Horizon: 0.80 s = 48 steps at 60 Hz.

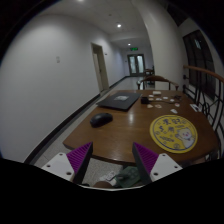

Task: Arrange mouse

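- A round wooden table (110, 125) fills the view ahead of the gripper.
- A dark closed laptop (118, 101) lies on the table's far side.
- A yellow round plate (173, 131) sits on the table, right of the laptop and nearer.
- The black mouse (101, 120) rests on the table, left of the laptop and nearer.
- The gripper (112, 160) hangs wide open, holding nothing, well short of the mouse.

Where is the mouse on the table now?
The mouse lies on the wooden table, beyond the open gripper, near the laptop.
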Tool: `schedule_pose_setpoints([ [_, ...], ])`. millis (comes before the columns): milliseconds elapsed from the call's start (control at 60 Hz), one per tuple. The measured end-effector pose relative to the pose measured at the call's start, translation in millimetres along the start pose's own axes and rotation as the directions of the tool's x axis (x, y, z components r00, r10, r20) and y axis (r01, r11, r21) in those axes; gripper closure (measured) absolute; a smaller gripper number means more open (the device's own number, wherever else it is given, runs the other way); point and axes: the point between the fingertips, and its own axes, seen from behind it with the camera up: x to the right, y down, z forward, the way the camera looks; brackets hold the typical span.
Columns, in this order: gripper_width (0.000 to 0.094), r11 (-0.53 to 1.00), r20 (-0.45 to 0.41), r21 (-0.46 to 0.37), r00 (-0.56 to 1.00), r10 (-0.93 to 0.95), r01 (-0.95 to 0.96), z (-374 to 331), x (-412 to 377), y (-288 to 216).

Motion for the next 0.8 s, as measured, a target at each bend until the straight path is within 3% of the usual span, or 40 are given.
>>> schedule_pose_setpoints([
  [100,0.0123,0.999,0.038,-0.029,0.999,-0.039,0.04,43,-33,-4],
  [367,0.0114,0.979,0.042,-0.166,0.992,-0.116,0.121,152,-74,-3],
  [467,0.0116,0.972,0.011,-0.161,0.985,-0.174,0.173,184,-79,-17],
  [667,0.0135,0.977,-0.058,-0.188,0.991,-0.118,0.106,237,-78,-44],
  [700,0.0158,0.977,-0.074,-0.193,0.992,-0.107,0.091,244,-75,-47],
  [750,0.0301,0.977,-0.109,-0.201,0.989,-0.1,0.076,252,-68,-51],
  [800,0.0379,0.978,-0.113,-0.199,0.99,-0.078,0.055,255,-68,-53],
])
